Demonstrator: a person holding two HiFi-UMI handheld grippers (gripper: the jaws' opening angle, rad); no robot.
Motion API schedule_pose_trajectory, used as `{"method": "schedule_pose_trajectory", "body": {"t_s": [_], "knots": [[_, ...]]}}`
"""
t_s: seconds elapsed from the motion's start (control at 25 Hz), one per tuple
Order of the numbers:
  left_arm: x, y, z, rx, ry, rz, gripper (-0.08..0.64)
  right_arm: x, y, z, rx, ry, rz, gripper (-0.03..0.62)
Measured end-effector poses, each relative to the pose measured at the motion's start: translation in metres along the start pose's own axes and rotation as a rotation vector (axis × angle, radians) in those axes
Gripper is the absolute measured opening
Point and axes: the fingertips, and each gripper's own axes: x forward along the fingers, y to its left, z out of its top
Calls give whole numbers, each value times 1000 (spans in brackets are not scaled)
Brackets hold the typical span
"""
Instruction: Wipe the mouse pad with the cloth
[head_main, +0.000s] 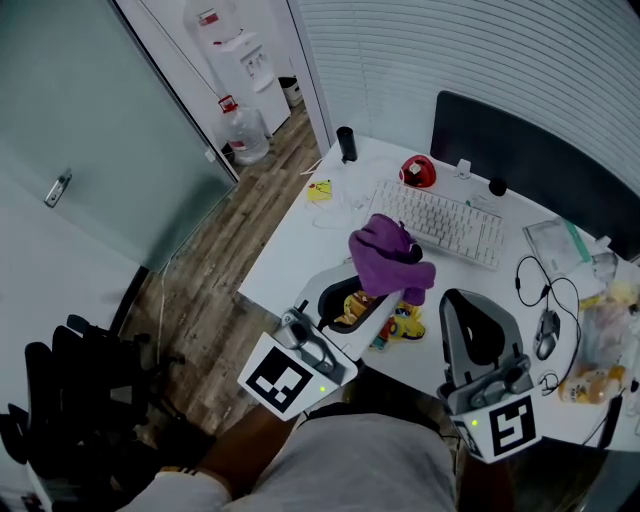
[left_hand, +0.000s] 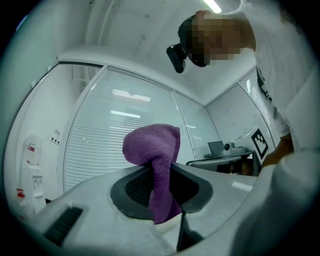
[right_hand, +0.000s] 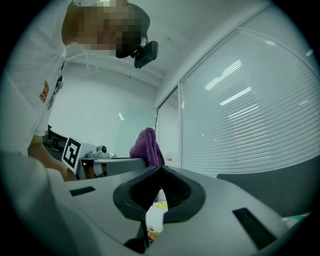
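Left gripper (head_main: 370, 300) clamps the purple cloth (head_main: 388, 252) above the white desk (head_main: 300, 250); right gripper (right_hand: 161, 167) is closed, possibly the mouse pad (right_hand: 156, 215) glimpsed beneath.

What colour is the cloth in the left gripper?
Purple cloth, clearest in left gripper view.

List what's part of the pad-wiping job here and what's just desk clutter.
Job:
- cloth, clamped in the left tool
- mouse pad, on the desk

Clutter:
- keyboard
- mouse
- red item
- black cylinder
- plastic bag
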Motion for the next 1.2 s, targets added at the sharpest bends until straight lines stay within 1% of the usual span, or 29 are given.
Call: {"method": "schedule_pose_trajectory", "body": {"t_s": [0.2, 0.48, 1.2], "knots": [[0, -2, 4, 6, -10, 7, 84, -2, 5, 3, 12, -6, 14, 12], [-2, -6, 3, 4, -17, 12, 84, -5, 7, 4, -8, -9, 28, 12], [4, -7, -4, -20, -8, 10, 83, -4, -4, -3, 14, 3, 4, 11]]}}
